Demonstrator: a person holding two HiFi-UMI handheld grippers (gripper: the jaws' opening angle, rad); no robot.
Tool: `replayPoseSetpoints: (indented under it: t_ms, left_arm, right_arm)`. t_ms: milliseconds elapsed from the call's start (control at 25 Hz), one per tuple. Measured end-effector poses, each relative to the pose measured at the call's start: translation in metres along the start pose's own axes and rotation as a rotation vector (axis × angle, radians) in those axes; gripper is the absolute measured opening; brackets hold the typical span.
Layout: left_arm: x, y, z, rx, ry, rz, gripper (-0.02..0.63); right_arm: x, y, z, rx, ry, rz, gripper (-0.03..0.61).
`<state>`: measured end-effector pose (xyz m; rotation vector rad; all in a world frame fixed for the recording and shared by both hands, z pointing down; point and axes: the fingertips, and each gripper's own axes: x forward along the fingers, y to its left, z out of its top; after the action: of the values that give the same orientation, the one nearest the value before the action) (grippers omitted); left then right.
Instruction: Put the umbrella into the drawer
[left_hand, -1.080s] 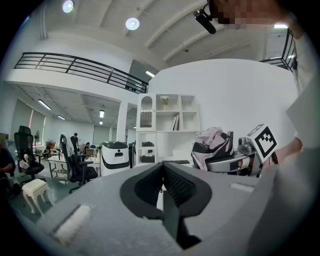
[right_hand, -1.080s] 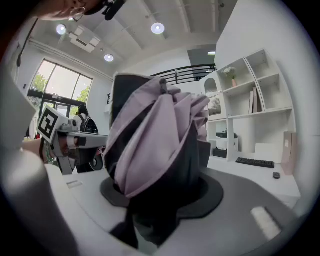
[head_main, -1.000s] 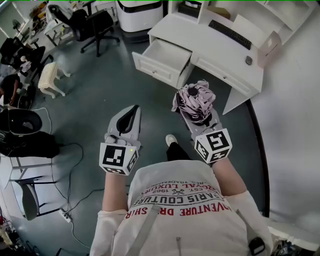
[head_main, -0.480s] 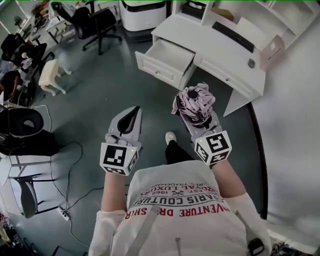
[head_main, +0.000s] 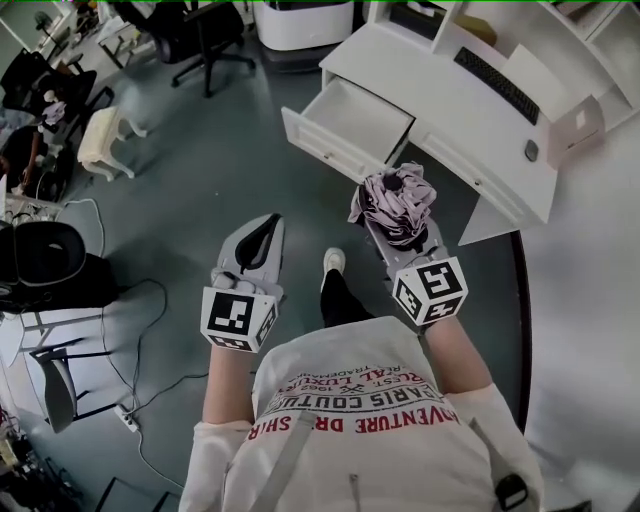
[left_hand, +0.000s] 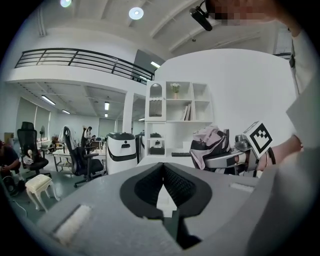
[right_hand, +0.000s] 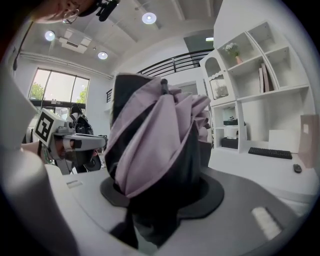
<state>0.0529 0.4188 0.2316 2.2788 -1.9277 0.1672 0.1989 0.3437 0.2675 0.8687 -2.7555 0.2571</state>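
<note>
A folded umbrella, mauve and black, is clamped between the jaws of the right gripper. In the right gripper view the bunched fabric is seen to fill the space between the pads, and its capped tip is pointed up and away from the camera. The umbrella is held in the air above the grey floor, just in front of the desk and close to the right front corner of the drawer. No contact with either is seen.

The left gripper is held level beside the right one and well apart from it. Its jaws are brought together at the tips and nothing is gripped between them. A small hollow is left between the pads further back, and white furniture is seen through it.

The drawer is pulled out from the left end of the white desk, and its inside is seen to be bare. A keyboard is laid along the back of the desktop, and a mouse is placed near the desktop's right end. White shelves are mounted above the desk. An office chair and a pale stool are found on the floor well away to the left.
</note>
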Motion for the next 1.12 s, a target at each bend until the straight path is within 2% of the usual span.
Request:
replayPoseSetpoints:
  t_ms: [280, 480, 640, 880, 1120]
  left_arm:
    - [0.103, 0.074, 0.025, -0.003, -0.006, 0.013, 0.006]
    - [0.177, 0.106, 0.058, 0.024, -0.048, -0.017, 0.006]
    - [0.222, 0.125, 0.067, 0.016, -0.049, -0.032, 0.006]
    - [0.283, 0.141, 0.067, 0.003, -0.037, -0.119, 0.006]
    - [0.353, 0.161, 0.068, -0.002, -0.037, -0.270, 0.006]
  right_arm:
    - [0.113, -0.061, 0.026, -0.010, 0.045, 0.030, 0.207]
    - [0.171, -0.107, 0.064, -0.026, 0.019, 0.027, 0.209]
    - [0.201, -0.135, 0.078, -0.045, 0.015, 0.017, 0.210]
    - [0.234, -0.170, 0.076, -0.024, 0.047, -0.029, 0.210]
    - [0.277, -0.204, 0.064, 0.022, 0.124, -0.116, 0.212]
